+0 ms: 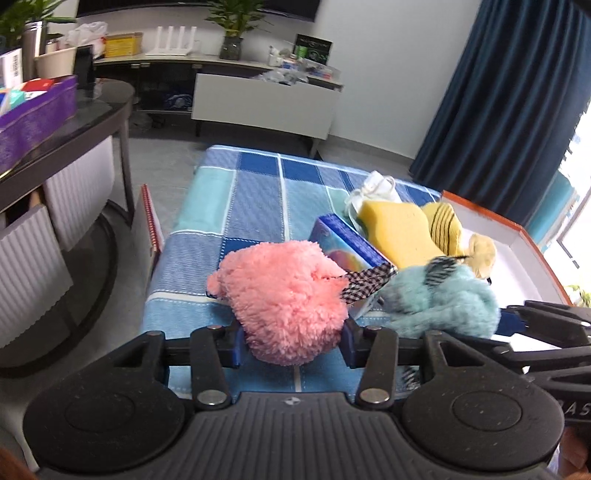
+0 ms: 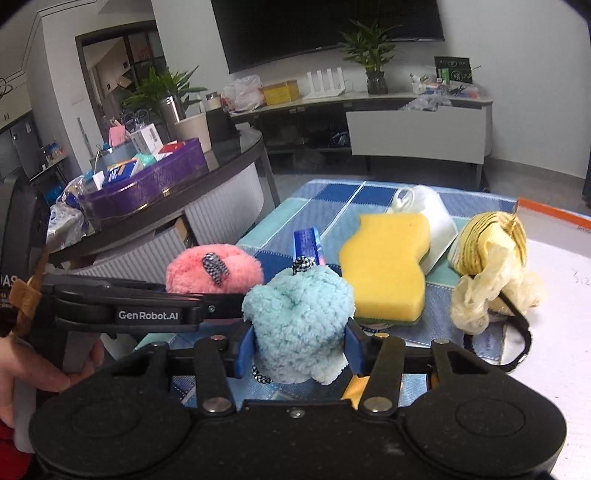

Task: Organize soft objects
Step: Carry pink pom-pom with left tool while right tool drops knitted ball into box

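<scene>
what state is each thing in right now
left gripper: shut on pink plush
pink plush: squeezed between the pads
right gripper: shut on blue plush
blue plush: gripped
yellow sponge: lying loose on the checked cloth
orange-rimmed box: open

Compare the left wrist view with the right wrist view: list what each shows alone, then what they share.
Left wrist only: the left hand-held gripper clamped on the pink fluffy ball, a blue curtain, and the white box interior.

Right wrist only: the right hand-held gripper clamped on the light blue fluffy ball, a dark screen, and a hand.

Both: the two balls, yellow sponge, blue checked cloth, purple tray.
</scene>
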